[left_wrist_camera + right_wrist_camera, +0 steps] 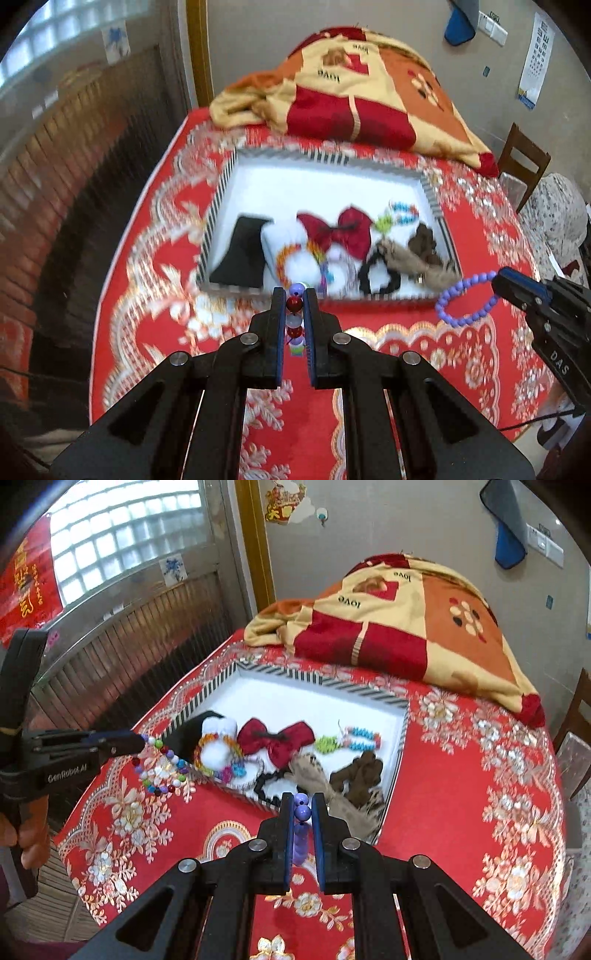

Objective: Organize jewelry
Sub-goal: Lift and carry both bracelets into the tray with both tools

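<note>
- Left claw seen closed on a multicoloured bead bracelet, beads stacked in the narrow gap between the black fingers in the left wrist view.
- Same bracelet shown as a full hanging loop only in the right wrist view, dangling from the left claw above the red patterned cloth, just beside the near left corner of the tray.
- Right claw seen clamped on a purple bead bracelet, two or three beads pinched at the tips, the rest trailing down between the fingers.
- Purple bracelet shown whole only in the left wrist view: an open loop hanging from the right claw, off the tray's near right corner.
- Inside the striped-rimmed white tray, in both views: a black folded piece, a red bow, an orange bead ring around a white pom-pom, a blue-and-white beaded strand with a green bit, a black scrunchie, brown and tan fabric pieces (left wrist view blurred, so details soft).
- Hand on the left gripper's handle visible only in the right wrist view.
- Folded orange, cream and red blanket lying at the far end, beyond the tray.
- Wooden chair at the right, plain only in the left wrist view.
</note>
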Demonstrator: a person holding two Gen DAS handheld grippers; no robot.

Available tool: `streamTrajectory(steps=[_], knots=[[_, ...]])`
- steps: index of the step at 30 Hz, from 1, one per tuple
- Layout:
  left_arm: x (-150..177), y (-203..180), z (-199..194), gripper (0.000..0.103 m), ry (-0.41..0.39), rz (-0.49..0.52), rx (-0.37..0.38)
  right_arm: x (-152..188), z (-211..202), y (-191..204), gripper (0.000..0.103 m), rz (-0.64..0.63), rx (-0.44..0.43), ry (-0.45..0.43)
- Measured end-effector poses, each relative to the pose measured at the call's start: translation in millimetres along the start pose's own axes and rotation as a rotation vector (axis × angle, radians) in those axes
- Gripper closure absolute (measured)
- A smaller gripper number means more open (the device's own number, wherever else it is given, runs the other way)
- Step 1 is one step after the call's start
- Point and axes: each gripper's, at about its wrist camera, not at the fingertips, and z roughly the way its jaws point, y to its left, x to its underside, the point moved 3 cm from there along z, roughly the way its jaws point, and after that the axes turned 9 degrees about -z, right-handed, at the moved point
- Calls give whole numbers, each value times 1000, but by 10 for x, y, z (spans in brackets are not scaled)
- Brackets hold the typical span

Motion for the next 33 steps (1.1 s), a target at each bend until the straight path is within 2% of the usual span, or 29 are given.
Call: streamTrajectory(steps=[7, 14, 21, 26, 33], knots=[[-396, -118, 36, 95, -63, 42, -23, -280, 70, -97, 94, -22, 19, -8], [-715, -167, 256, 95, -59, 75, -36, -589, 303, -207, 94, -25, 24, 5], [-1005, -205, 568, 95, -8, 83, -10, -849, 629, -284, 94, -32, 27, 39], [-1196, -234, 824, 95, 38, 69, 30, -1020, 882, -372, 94, 7, -8, 53], [-1370, -205, 1272, 95, 118, 31, 39, -1160, 1317, -380, 94, 24, -43, 96]])
